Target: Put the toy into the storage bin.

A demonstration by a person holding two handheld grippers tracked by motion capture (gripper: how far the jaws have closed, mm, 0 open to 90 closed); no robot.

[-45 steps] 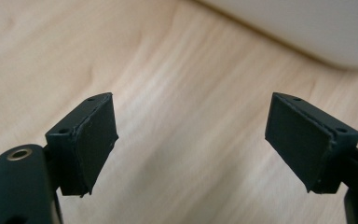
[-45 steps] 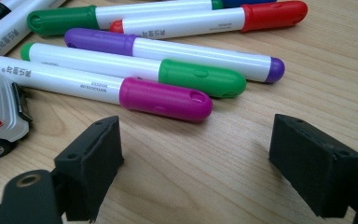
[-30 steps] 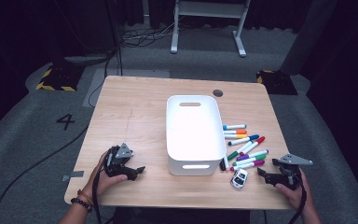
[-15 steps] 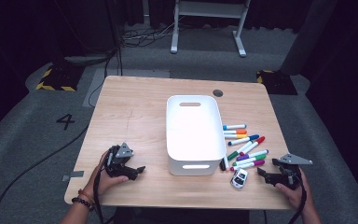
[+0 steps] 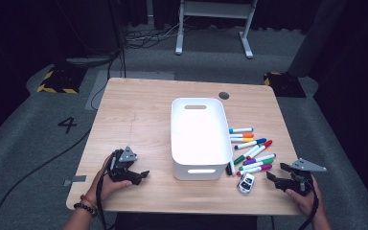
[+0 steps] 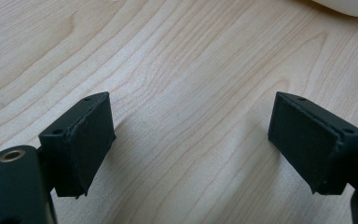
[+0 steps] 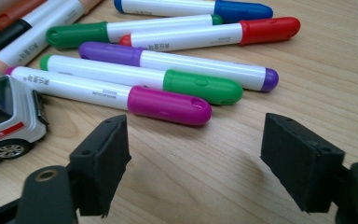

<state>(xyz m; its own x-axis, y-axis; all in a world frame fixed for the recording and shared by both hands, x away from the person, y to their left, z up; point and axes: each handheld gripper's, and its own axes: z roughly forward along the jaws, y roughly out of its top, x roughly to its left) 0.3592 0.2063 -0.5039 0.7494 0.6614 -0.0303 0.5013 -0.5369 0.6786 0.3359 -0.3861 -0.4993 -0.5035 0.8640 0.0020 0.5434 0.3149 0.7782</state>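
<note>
Beside the white bin (image 5: 199,136), the right gripper (image 7: 193,161), empty, jaws just narrowing, is nearing the magenta-capped marker (image 7: 116,93); squaring across its barrel looks wisest. Left gripper (image 6: 191,135) is gaping, empty, on the counter (image 5: 139,110).

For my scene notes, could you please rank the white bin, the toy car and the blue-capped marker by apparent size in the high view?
1. white bin
2. blue-capped marker and toy car: look alike, so unranked.
</note>
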